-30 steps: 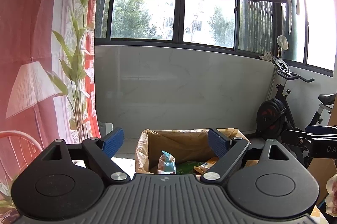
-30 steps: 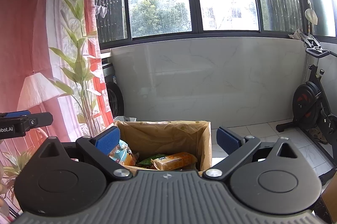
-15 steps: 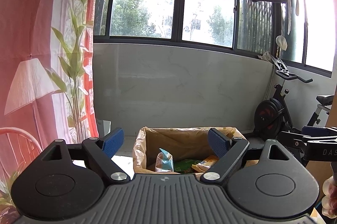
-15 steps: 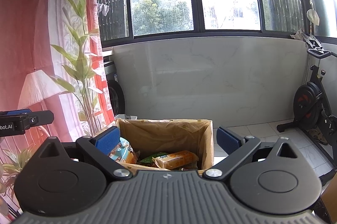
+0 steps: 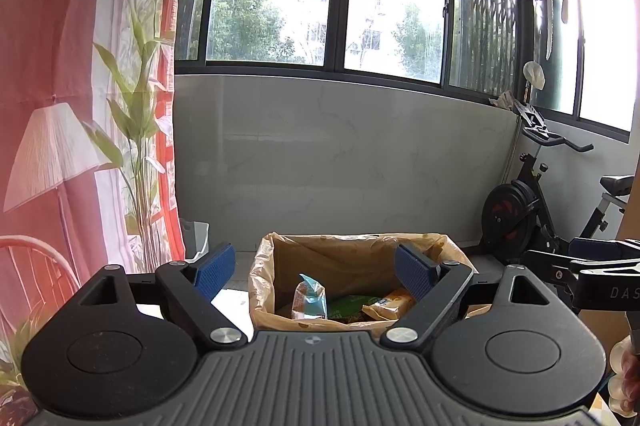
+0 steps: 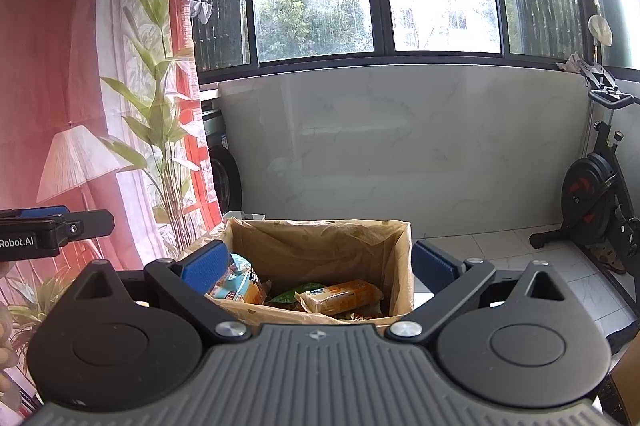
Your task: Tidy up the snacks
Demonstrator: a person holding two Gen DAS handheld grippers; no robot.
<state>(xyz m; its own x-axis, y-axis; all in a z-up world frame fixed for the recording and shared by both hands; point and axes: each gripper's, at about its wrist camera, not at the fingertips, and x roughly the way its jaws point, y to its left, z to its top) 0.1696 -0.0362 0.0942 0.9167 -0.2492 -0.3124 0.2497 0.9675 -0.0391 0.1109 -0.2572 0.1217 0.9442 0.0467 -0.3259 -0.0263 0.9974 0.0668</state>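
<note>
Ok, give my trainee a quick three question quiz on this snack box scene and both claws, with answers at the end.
1. True or false: the left claw is shut on a snack.
2. What lines the cardboard box? A) bubble wrap B) a thin plastic bag C) a towel
3. Which packet in the box lies flat: the blue packet or the orange packet?

Key: 1. False: both it and the right claw are open and empty. 2. B. 3. The orange packet; the blue one stands on end.
</note>
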